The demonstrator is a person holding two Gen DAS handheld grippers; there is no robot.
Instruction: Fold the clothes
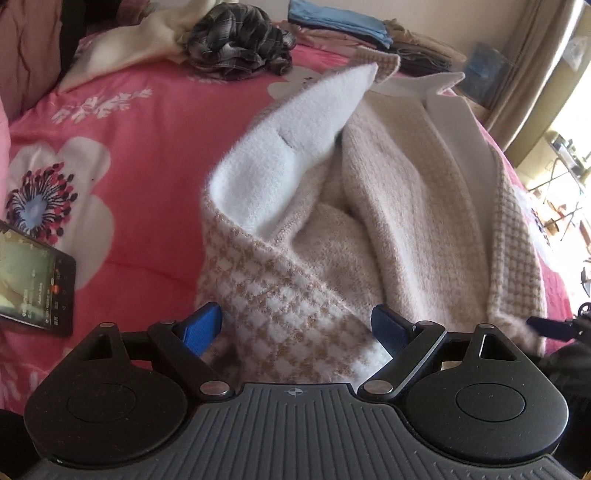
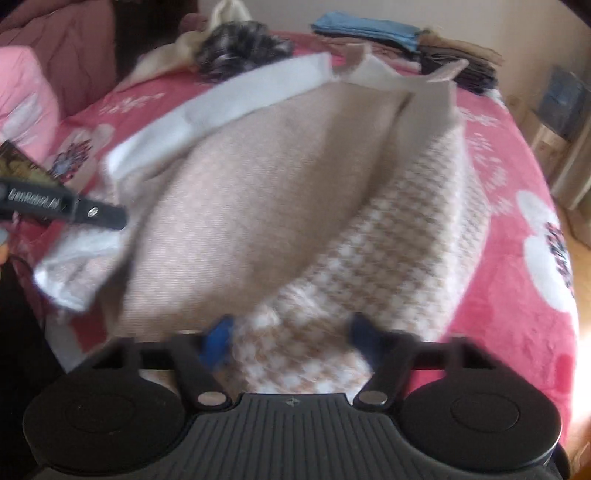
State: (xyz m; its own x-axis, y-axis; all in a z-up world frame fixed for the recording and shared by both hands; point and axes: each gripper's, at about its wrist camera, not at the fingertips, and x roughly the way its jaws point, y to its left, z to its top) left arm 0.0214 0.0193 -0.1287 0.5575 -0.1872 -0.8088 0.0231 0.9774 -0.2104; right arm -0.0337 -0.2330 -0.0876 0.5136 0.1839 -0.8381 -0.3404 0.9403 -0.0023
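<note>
Bed (image 1: 140, 122), pink floral quilt, fills both views.

Houndstooth garment (image 1: 388, 206), beige and white with a plain white band along its edge, lies on the quilt from centre to lower centre of both frames. It is opened out, pale inner face up, one patterned front panel turned back at centre-left in the left wrist view. The right wrist view is motion-blurred; only the overall layout reads there.

Folded stack (image 1: 369, 33), blue piece on top, at upper centre-right by the far edge of the bed. Crumpled plaid garment (image 1: 236, 40) and a cream one (image 1: 136, 44) at upper left to centre, unfolded. Phone (image 1: 33, 284), screen lit, at left edge on the quilt.

Left hand-held gripper (image 1: 295, 328): jaws spread wide, hem cloth lying between the blue pads; the pads do not appear to pinch it. Right hand-held gripper (image 2: 291, 332): likewise spread, patterned hem between the pads, blur hides any contact. Judged released, both.

Handling, judged: thick fuzzy knit, soft and limp, moderately heavy for clothing. It will sag and drape rather than hold a crease, and pile surfaces should grip the pads well, so slip risk is low. Bulk at doubled layers may resist a narrow pinch. Best purchase looks like the near hem corners or the white-banded edge, single layer, both sides together to keep the fold square.
</note>
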